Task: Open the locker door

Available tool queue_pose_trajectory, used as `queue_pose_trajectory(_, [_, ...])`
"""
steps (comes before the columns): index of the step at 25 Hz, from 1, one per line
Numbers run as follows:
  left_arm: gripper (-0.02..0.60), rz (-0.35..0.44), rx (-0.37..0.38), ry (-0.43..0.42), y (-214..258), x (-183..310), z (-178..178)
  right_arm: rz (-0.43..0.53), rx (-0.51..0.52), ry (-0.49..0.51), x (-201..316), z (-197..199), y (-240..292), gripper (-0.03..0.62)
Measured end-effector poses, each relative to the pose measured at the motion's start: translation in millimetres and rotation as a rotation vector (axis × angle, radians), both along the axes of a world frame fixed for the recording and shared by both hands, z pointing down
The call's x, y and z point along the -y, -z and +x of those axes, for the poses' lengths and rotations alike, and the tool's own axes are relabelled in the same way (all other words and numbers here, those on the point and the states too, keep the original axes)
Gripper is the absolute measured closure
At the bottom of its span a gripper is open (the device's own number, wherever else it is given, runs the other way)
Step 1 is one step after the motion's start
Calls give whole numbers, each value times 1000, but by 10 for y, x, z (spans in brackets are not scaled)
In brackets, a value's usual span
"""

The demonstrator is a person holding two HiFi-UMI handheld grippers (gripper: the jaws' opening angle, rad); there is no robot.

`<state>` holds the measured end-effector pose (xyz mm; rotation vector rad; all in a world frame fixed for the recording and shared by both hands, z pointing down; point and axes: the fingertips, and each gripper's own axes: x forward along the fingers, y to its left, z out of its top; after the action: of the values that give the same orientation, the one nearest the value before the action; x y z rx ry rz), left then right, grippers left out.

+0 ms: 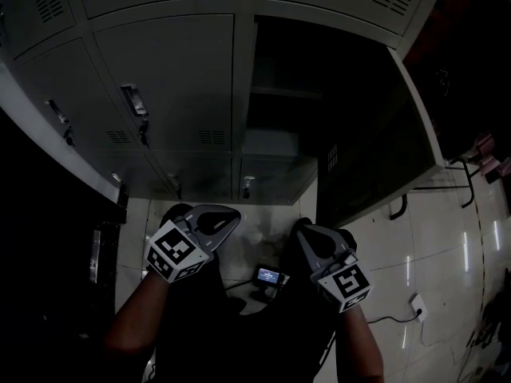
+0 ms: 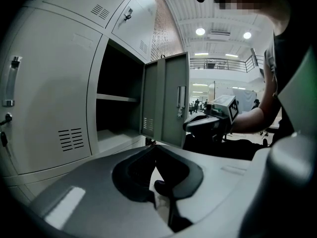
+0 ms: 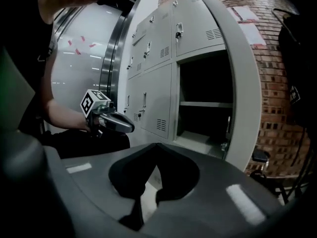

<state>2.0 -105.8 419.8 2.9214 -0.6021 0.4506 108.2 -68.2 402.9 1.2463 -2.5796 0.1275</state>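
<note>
The grey locker door (image 1: pixel 383 150) stands swung wide open to the right, and the dark compartment (image 1: pixel 279 94) behind it shows a shelf. Both grippers hang low in front of the lockers, apart from the door. My left gripper (image 1: pixel 231 214) is shut with nothing in it, its tips meeting in the left gripper view (image 2: pixel 154 146). My right gripper (image 1: pixel 302 228) is shut and empty too, its jaws closed together in the right gripper view (image 3: pixel 157 145). The open door (image 2: pixel 168 103) and the compartment (image 3: pixel 203 103) lie ahead of each gripper.
Closed lockers with handles (image 1: pixel 136 102) fill the left and the row above. A small device with a lit screen (image 1: pixel 268 276) lies on the tiled floor between my arms. A cable and socket (image 1: pixel 417 306) lie at the right. A brick wall (image 3: pixel 270 58) flanks the lockers.
</note>
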Motion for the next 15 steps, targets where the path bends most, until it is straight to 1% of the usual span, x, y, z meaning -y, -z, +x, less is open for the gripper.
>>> queue_pose_trajectory(7, [569, 4, 2, 2, -1, -4, 9, -11, -28, 1, 3, -9, -77, 593])
queue_pose_trajectory(11, [569, 2, 2, 5, 0, -12, 1, 1, 0, -8, 5, 25, -14, 592])
queue_pose_trajectory(15, [569, 1, 2, 5, 18, -13, -6, -7, 2, -25, -10, 92, 18, 592])
